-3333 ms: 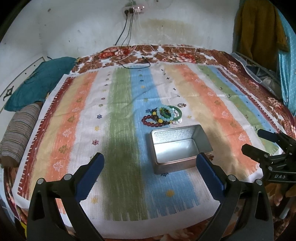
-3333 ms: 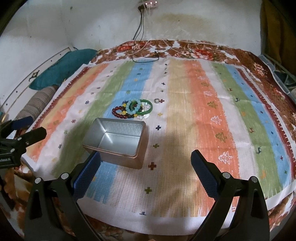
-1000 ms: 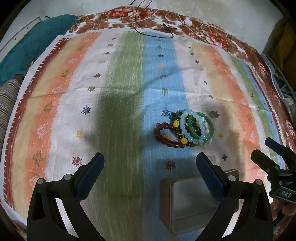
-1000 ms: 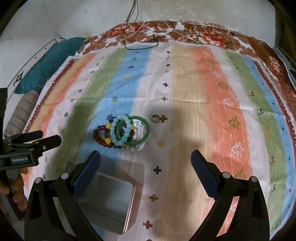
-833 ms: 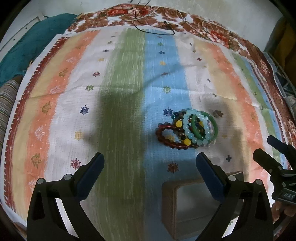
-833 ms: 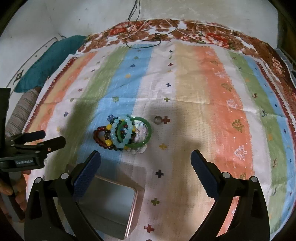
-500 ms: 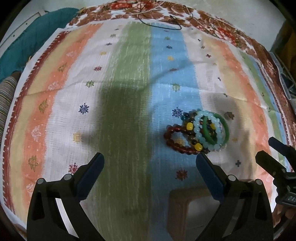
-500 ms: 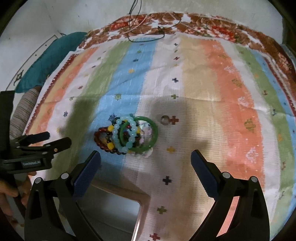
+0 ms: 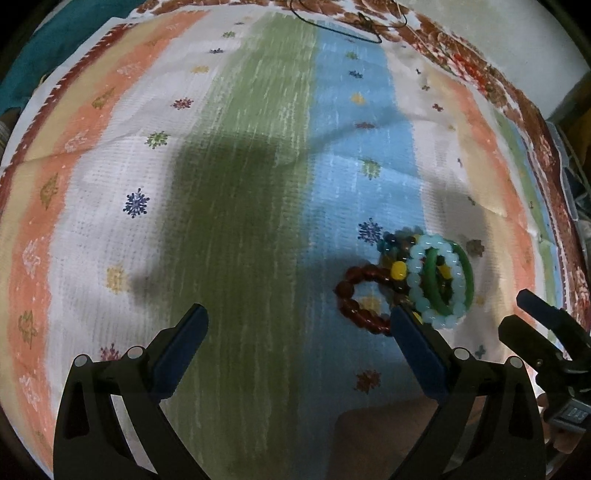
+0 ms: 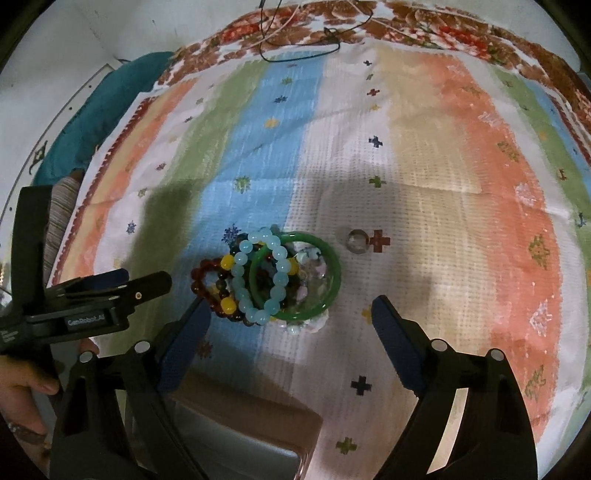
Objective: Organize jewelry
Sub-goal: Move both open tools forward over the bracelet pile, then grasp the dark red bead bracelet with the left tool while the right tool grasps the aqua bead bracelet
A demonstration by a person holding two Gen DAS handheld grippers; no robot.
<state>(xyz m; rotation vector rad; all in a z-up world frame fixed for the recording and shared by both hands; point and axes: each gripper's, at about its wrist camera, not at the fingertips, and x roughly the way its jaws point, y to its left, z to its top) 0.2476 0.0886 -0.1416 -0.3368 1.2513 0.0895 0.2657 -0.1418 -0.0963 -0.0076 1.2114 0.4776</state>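
Observation:
A pile of bracelets lies on the striped cloth: a green bangle (image 10: 295,275), a pale blue bead bracelet (image 10: 243,280), a dark red bead bracelet (image 10: 201,282) and others beneath. The pile also shows in the left wrist view (image 9: 439,282). A small ring (image 10: 357,240) lies just right of it. A metal tin (image 10: 236,432) sits nearer than the pile, partly under my fingers. My right gripper (image 10: 290,332) is open, hovering just short of the pile. My left gripper (image 9: 301,332) is open and empty, left of the pile.
The striped cloth (image 10: 461,184) covers a bed with a floral blanket edge (image 10: 406,22). A teal pillow (image 10: 110,107) lies at the far left. A black cable (image 10: 299,48) trails at the far edge. The wall is behind.
Both grippers have moved forward and lower toward the bracelets. The pile now looks larger and the tin has slid toward the bottom of both views.

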